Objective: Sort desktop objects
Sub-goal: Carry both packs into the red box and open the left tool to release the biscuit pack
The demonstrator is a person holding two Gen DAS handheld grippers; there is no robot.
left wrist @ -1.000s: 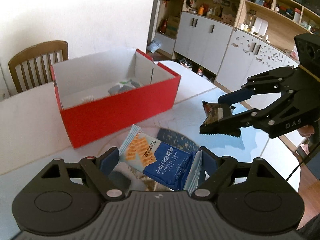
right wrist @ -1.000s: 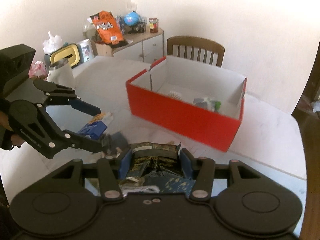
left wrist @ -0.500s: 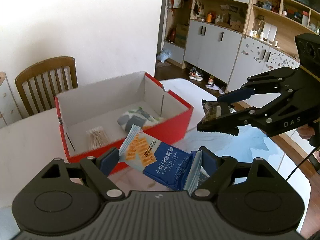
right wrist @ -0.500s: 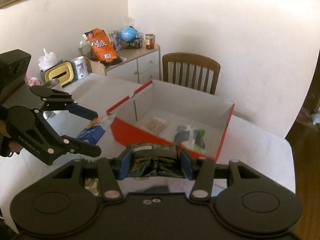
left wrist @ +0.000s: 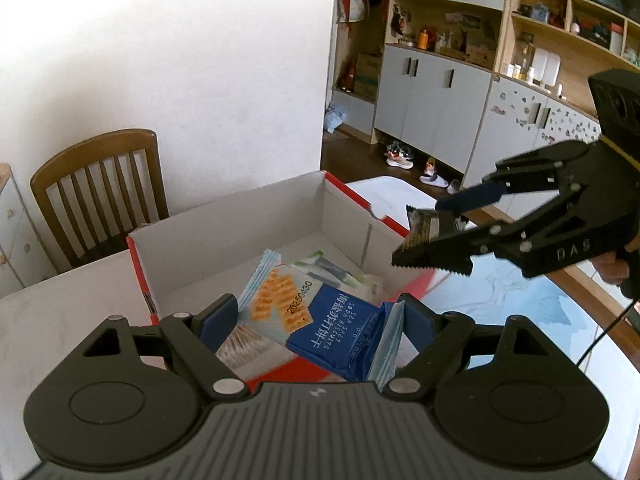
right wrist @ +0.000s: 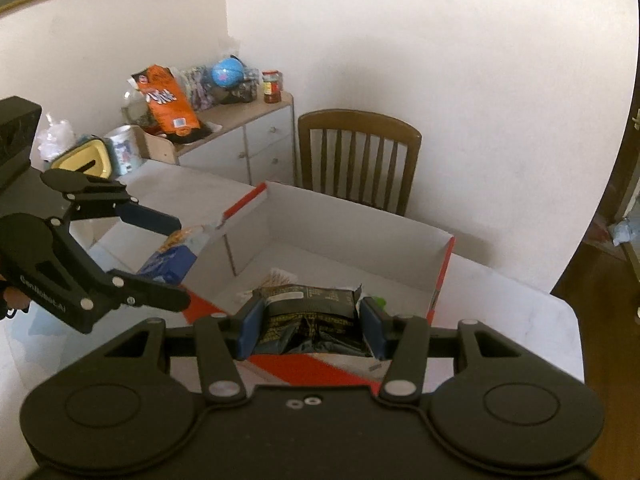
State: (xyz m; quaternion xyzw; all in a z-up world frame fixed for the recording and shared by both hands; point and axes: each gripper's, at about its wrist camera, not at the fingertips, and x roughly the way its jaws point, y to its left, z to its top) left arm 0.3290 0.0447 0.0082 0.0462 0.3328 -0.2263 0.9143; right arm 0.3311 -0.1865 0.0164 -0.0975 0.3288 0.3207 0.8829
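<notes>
My left gripper [left wrist: 316, 320] is shut on a blue soda biscuit packet [left wrist: 320, 320] and holds it over the near wall of the red box [left wrist: 138, 264]. My right gripper [right wrist: 310, 322] is shut on a dark snack packet [right wrist: 312, 316] over the box's near edge [right wrist: 320, 364]. Each gripper shows in the other's view: the right one [left wrist: 432, 240] with its dark packet [left wrist: 424, 226], the left one [right wrist: 176, 260] with the biscuit packet [right wrist: 168, 260]. Cotton swabs [right wrist: 276, 280] and a grey-green packet [left wrist: 336, 272] lie inside the box.
The box stands on a white table [right wrist: 500, 296]. A wooden chair [right wrist: 360, 160] stands behind it. A side cabinet [right wrist: 240, 140] with snacks and jars is at the far left. A yellow container [right wrist: 86, 160] sits at the table's left. White cupboards [left wrist: 432, 100] line the room.
Both grippers rose and moved forward with their packets, from in front of the red box to over its near edge. The box interior has come into view.
</notes>
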